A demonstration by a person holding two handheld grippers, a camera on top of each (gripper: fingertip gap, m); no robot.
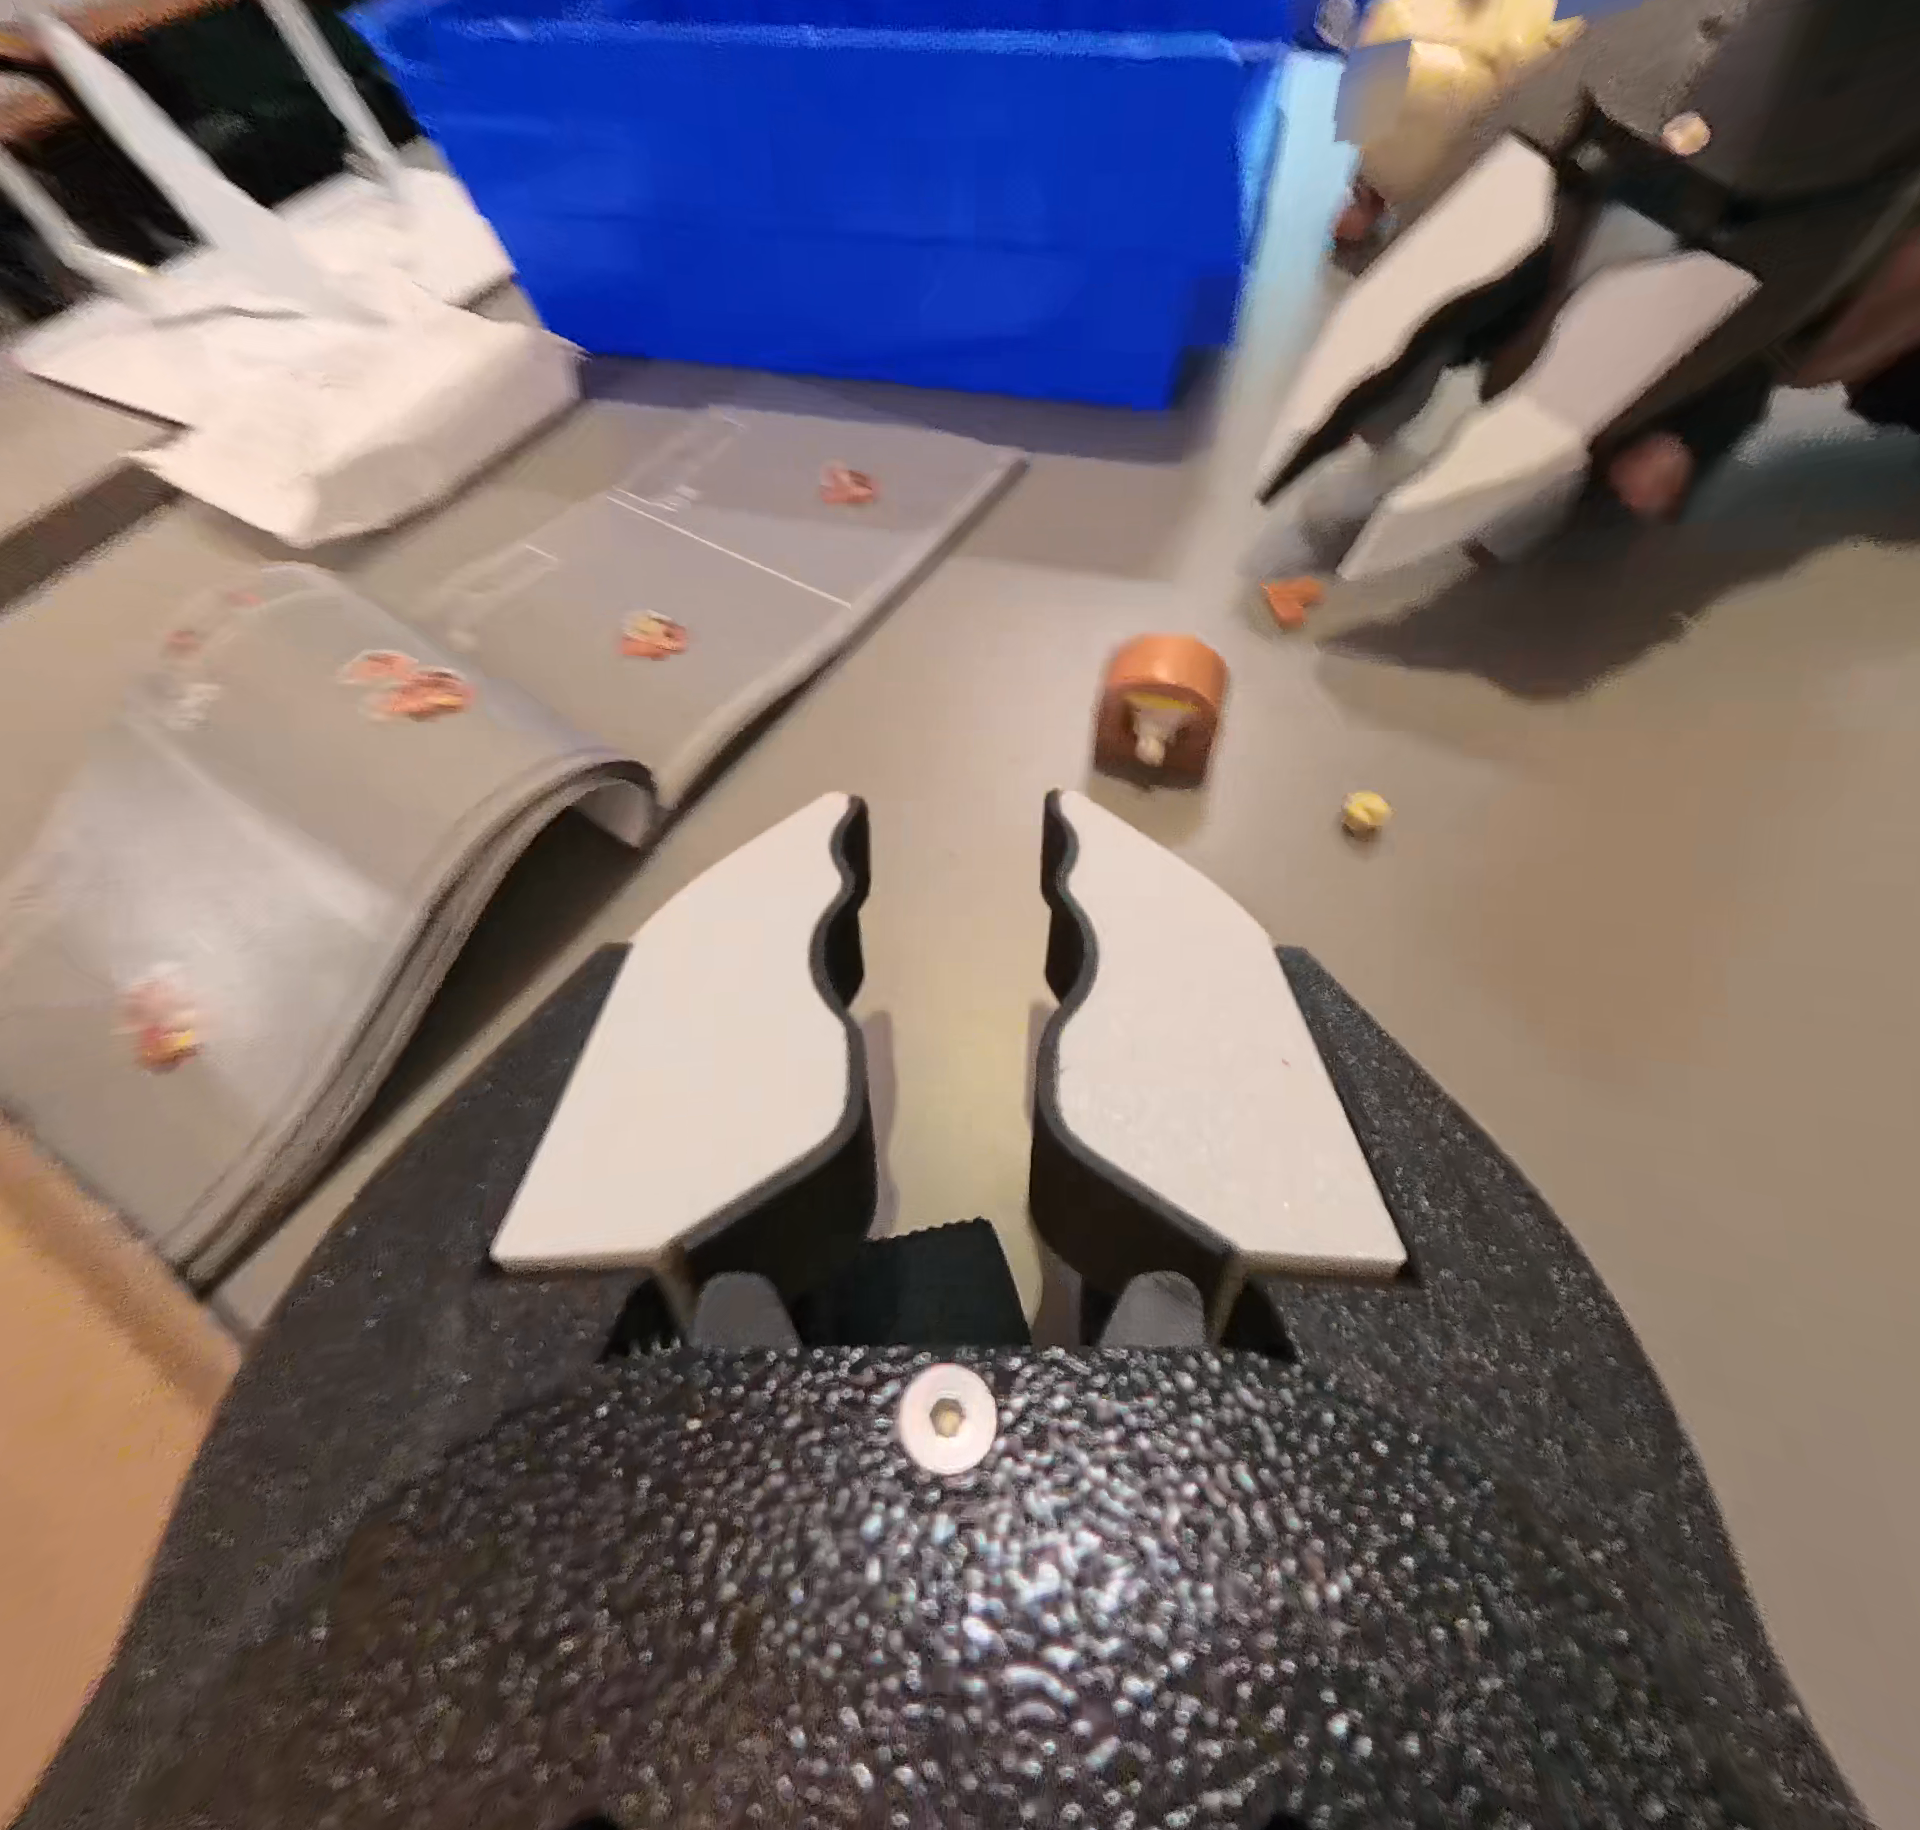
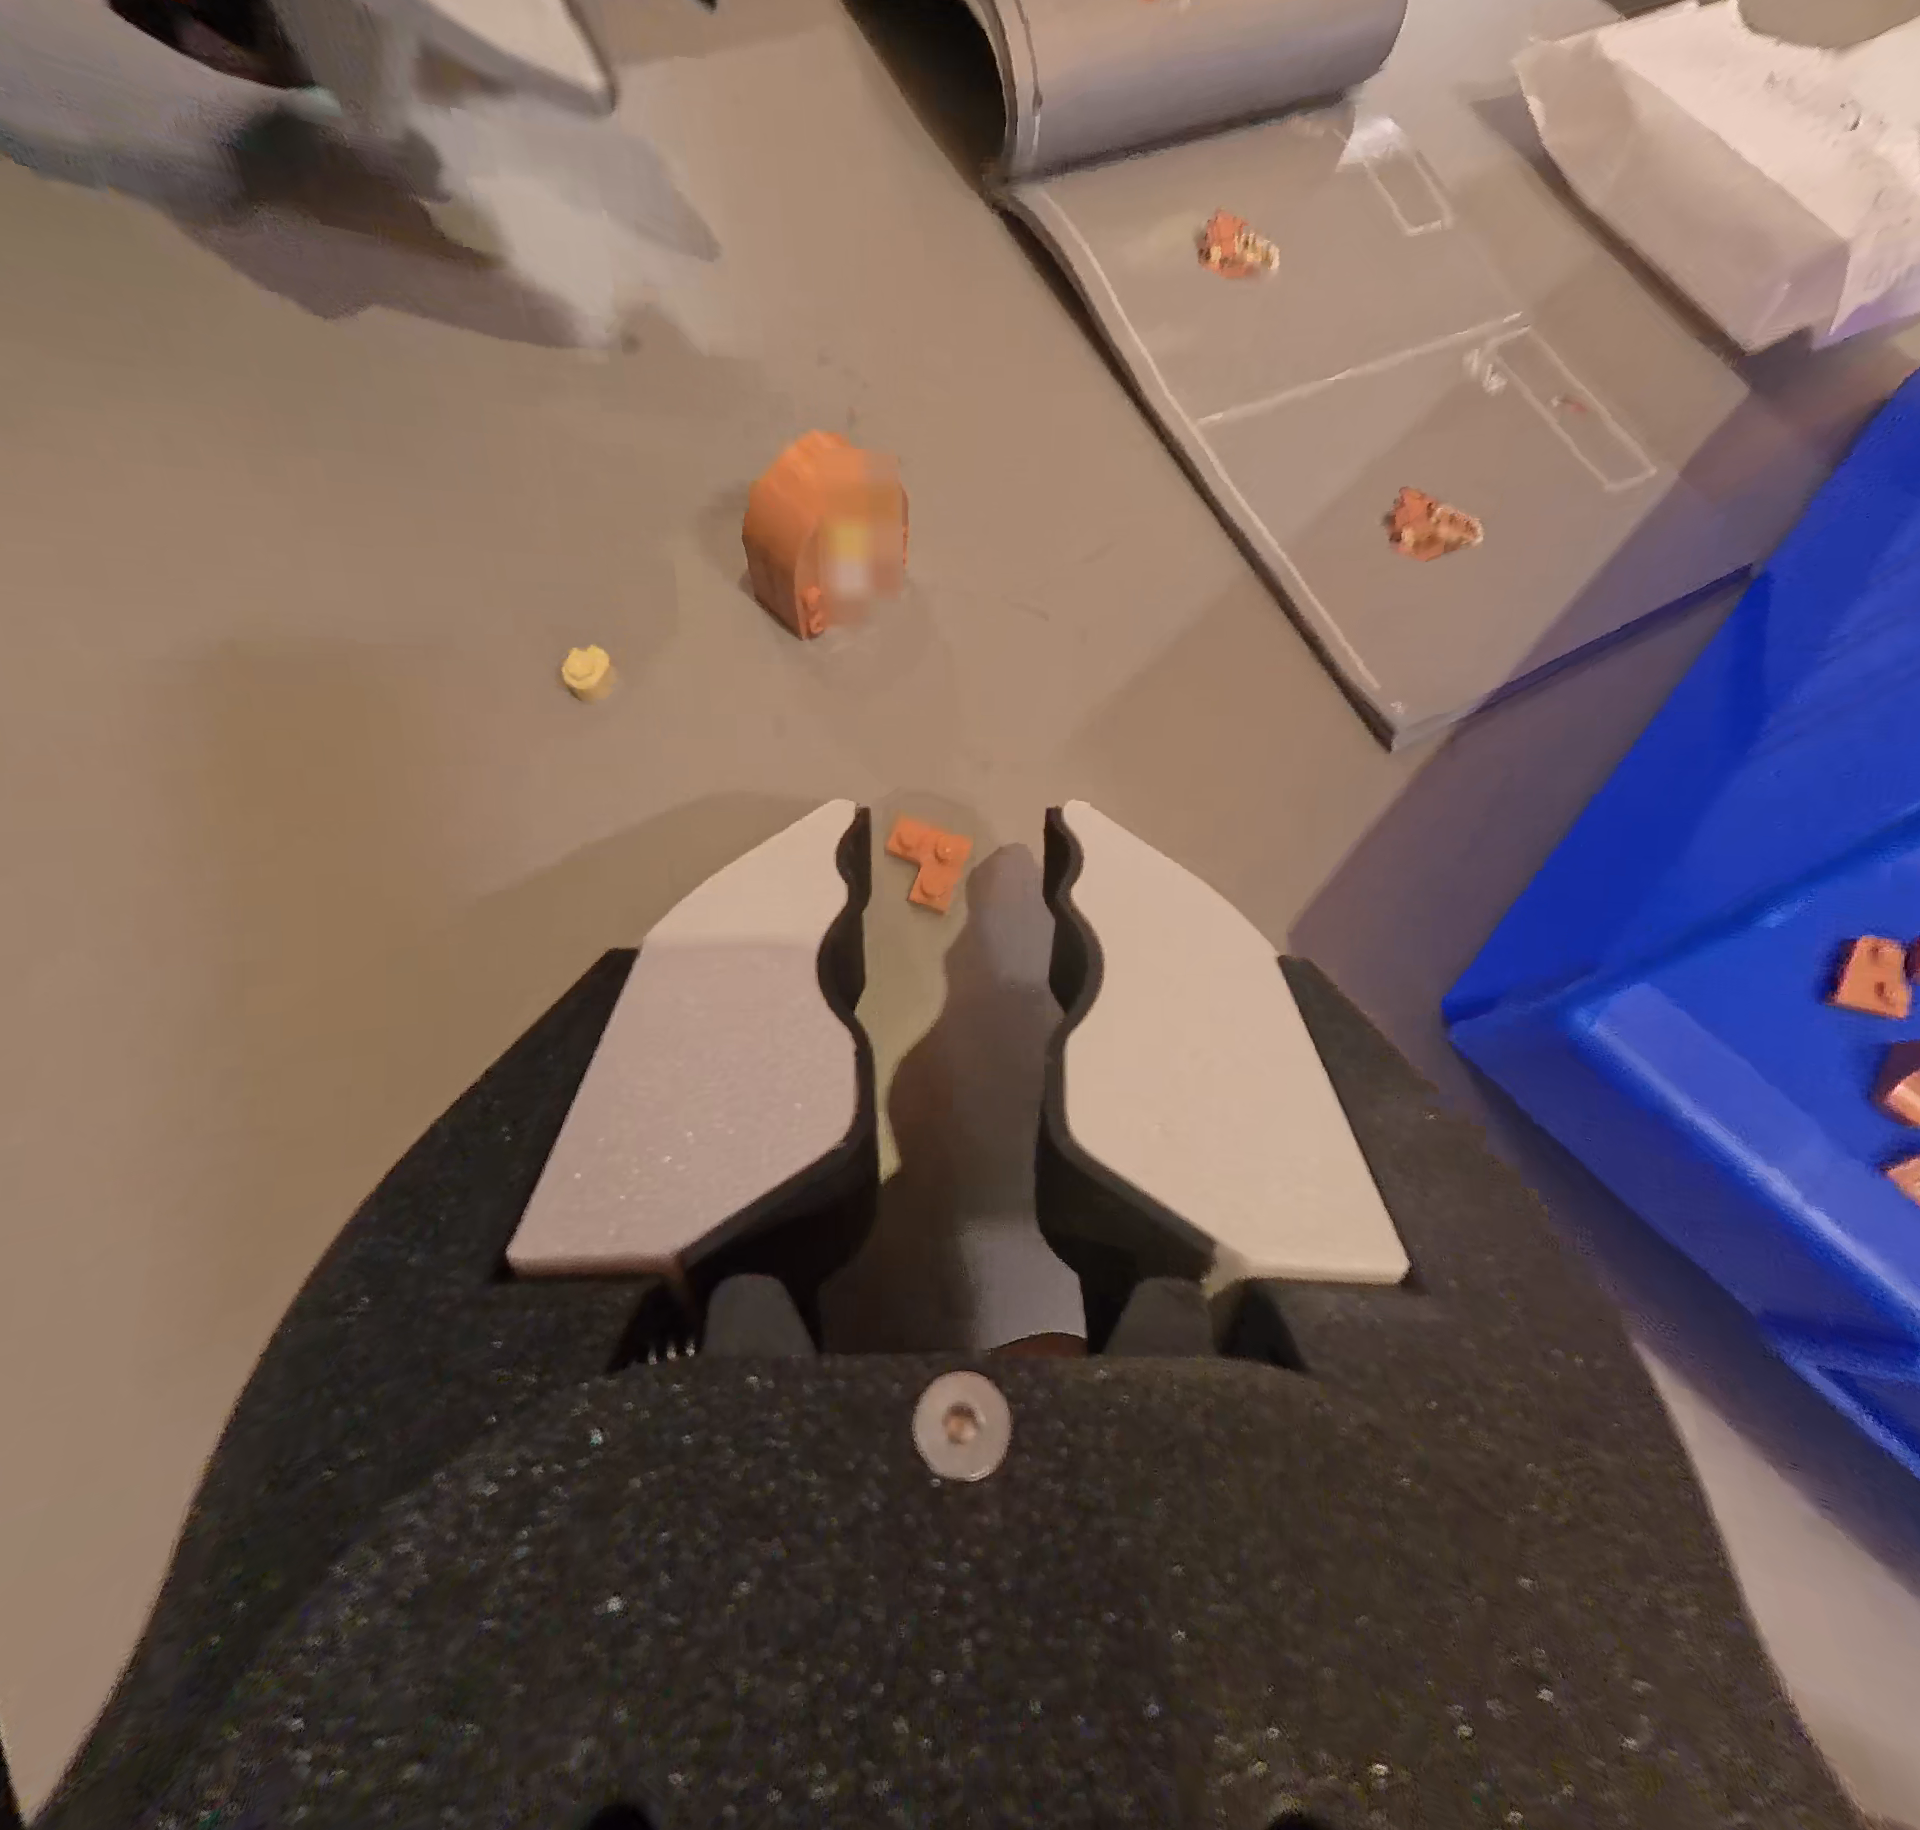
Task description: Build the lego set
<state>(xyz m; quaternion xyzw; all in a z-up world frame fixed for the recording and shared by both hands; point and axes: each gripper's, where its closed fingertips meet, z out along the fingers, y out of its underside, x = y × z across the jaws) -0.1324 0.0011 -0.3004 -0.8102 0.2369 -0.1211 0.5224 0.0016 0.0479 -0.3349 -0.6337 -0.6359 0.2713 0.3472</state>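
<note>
Between the parted fingers of the right gripper [image 2: 951, 824], at the centre of the right wrist view, a small orange L-shaped plate [image 2: 928, 862] is lying flat on the grey table [image 2: 312, 845], studs up, one leg pointing to the upper left of the frame and the other toward the camera; neither pad is touching it. Only this view is showing loose orange pieces [image 2: 1870, 991] inside the blue bin [image 2: 1662, 949] at the right edge. At the centre of the left wrist view the left gripper [image 1: 956, 814] is hanging with its jaws apart and nothing between them, nearest a rounded orange brick build [image 1: 1158, 710] standing upright, with a small yellow stud [image 1: 1364, 812] to its right. An open grey booklet [image 1: 520, 658] with brick pictures is lying at the left; its print is too blurred to read.
</note>
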